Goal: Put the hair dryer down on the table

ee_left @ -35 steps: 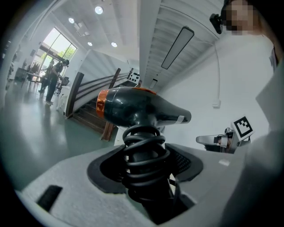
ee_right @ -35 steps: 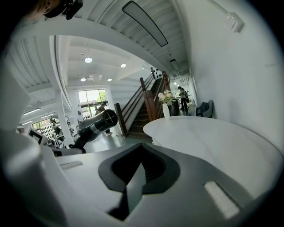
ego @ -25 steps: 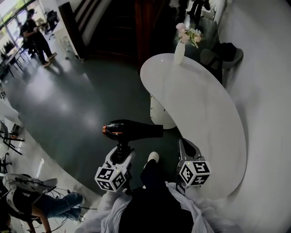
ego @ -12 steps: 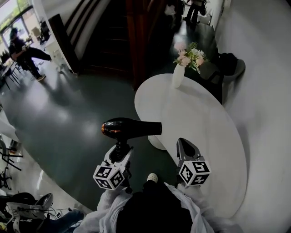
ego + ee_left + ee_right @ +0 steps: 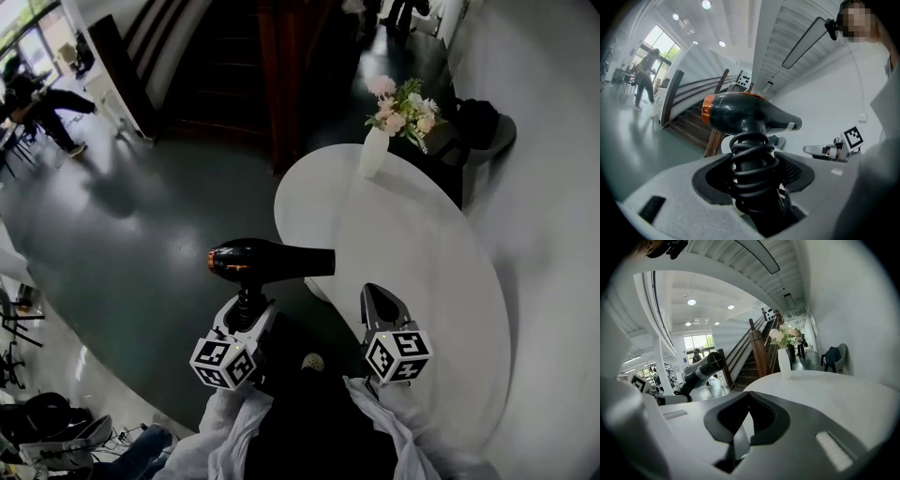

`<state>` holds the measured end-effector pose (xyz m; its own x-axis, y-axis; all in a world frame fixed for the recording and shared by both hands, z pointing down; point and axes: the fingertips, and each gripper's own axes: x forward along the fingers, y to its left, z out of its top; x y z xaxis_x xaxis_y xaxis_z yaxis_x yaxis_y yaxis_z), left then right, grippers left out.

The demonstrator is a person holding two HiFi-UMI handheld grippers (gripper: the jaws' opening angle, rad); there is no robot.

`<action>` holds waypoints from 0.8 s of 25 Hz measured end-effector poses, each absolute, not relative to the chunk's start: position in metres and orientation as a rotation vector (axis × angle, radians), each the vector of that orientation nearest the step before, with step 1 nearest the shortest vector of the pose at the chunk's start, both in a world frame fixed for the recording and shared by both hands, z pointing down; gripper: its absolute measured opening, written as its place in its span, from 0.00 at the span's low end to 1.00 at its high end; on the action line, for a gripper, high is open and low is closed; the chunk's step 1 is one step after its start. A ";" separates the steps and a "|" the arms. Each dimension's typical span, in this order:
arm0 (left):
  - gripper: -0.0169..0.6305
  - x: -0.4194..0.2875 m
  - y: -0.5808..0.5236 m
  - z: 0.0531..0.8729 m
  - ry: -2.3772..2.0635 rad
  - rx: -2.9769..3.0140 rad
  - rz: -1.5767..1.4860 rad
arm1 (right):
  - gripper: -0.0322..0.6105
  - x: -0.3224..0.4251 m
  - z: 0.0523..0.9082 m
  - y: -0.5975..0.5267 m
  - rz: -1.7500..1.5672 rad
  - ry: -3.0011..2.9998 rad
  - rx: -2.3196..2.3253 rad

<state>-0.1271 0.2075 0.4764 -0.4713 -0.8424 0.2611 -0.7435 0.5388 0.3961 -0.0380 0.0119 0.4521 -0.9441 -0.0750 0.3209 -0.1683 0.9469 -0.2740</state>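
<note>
pointing right, hair dryer (image 5: 272, 262) barrel level

Hair dryer handle (image 5: 751, 185): disappearing beneath coiled cord (image 5: 751, 157), between jaws of left gripper (image 5: 246, 309).
Table (image 5: 422, 253): near edge hiding behind right gripper (image 5: 379, 296).
Distant person (image 5: 45, 101): appearing small, blurred.

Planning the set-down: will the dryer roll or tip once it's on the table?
Probably top-heavy: the dryer has a long barrel crosswise on a thin handle in the left claw, so it likely tips flat. Its round barrel may roll slightly on the smooth table. The cord coiled round the handle looks springy, might loosen.
</note>
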 end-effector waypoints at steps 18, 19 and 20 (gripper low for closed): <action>0.45 -0.276 0.018 0.503 -1.881 1.711 0.060 | 0.06 -0.133 0.465 -0.114 0.607 -2.684 0.686; 0.45 -0.281 0.006 0.506 -1.832 1.746 0.100 | 0.06 -0.136 0.467 -0.119 0.618 -2.669 0.728; 0.45 -0.283 -0.006 0.509 -1.783 1.784 0.139 | 0.06 -0.138 0.468 -0.125 0.626 -2.654 0.770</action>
<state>-0.2835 -0.0059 0.5088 0.0893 -0.8737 0.4782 -0.9373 0.0887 0.3372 -0.1377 -0.1249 0.4682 -0.8089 -0.4297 0.4013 -0.5638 0.7605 -0.3221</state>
